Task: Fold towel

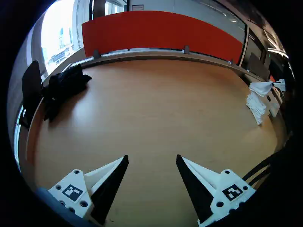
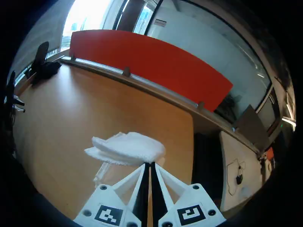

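A white towel (image 2: 127,148) hangs bunched just past the tips of my right gripper (image 2: 148,165), whose fingers are pressed together on its near edge. Below it the edge of a white towel stack (image 2: 99,173) shows on the wooden table (image 2: 68,113). In the left gripper view the same towel (image 1: 261,87) sits raised above the stack of folded towels (image 1: 256,106) at the table's far right. My left gripper (image 1: 151,159) is open over the bare wooden table (image 1: 151,106), far from the towels, with nothing between its fingers.
A black bag (image 1: 62,87) and a black chair (image 1: 30,85) sit at the table's left end. A red partition (image 1: 159,32) runs along the far edge. Right of the table is a gap, then a white desk (image 2: 238,170) with a cable.
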